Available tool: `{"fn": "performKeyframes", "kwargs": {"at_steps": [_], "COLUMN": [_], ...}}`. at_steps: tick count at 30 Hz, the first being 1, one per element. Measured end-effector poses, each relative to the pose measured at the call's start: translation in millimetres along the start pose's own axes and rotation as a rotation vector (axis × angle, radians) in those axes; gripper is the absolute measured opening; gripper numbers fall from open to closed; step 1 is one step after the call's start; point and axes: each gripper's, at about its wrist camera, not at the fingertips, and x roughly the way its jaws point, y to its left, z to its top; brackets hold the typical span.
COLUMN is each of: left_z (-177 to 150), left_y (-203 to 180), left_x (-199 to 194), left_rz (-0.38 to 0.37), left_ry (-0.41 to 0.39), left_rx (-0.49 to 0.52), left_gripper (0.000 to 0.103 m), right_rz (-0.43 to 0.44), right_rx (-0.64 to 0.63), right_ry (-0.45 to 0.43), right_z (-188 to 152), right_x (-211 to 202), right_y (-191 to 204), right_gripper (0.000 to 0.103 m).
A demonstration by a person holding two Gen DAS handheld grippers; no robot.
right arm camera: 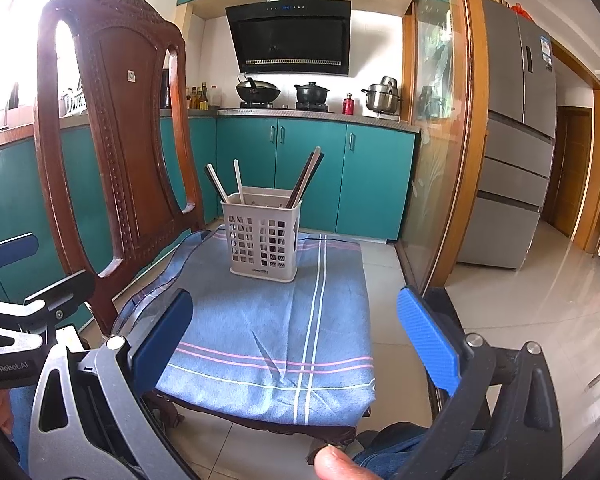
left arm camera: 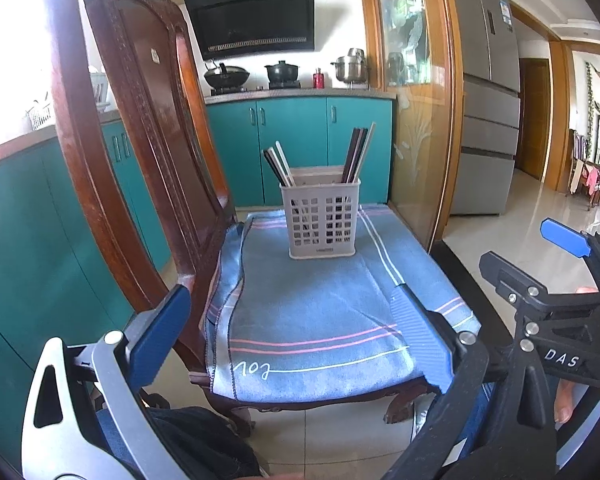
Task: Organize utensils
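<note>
A white slotted utensil basket [left arm camera: 321, 220] stands upright on a blue striped cloth [left arm camera: 312, 312] that covers a wooden chair seat; it also shows in the right wrist view [right arm camera: 263, 239]. Dark and pale chopsticks [left arm camera: 356, 156] lean in its left and right compartments, as the right wrist view shows too [right arm camera: 306, 178]. My left gripper [left arm camera: 290, 332] is open and empty over the near edge of the seat. My right gripper [right arm camera: 294, 340] is open and empty, also short of the basket. The right gripper also shows at the right of the left wrist view [left arm camera: 564, 236].
The carved chair back [right arm camera: 112, 152] rises at the left of the seat. Teal kitchen cabinets [left arm camera: 292, 144] and a stove with pots stand behind. A glass door with a wooden frame [right arm camera: 440, 140] and a fridge [right arm camera: 516, 152] are at the right. The floor is tiled.
</note>
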Motion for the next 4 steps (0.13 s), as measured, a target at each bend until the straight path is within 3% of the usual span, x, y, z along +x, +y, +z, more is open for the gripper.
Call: {"fn": "performKeyframes", "kwargs": {"at_steps": [4], "left_z": [-1.9], "left_y": [0.3], "left_x": [30.8], "left_rz": [-0.039], "left_ry": [0.067], "left_rx": [-0.011], "left_gripper": [0.099], "right_rz": [-0.022], "right_rx": [0.036], "right_ry": [0.080], "right_z": [-3.1], "right_x": [29.1], "right_y": [-9.8], "right_gripper": [0.100]}}
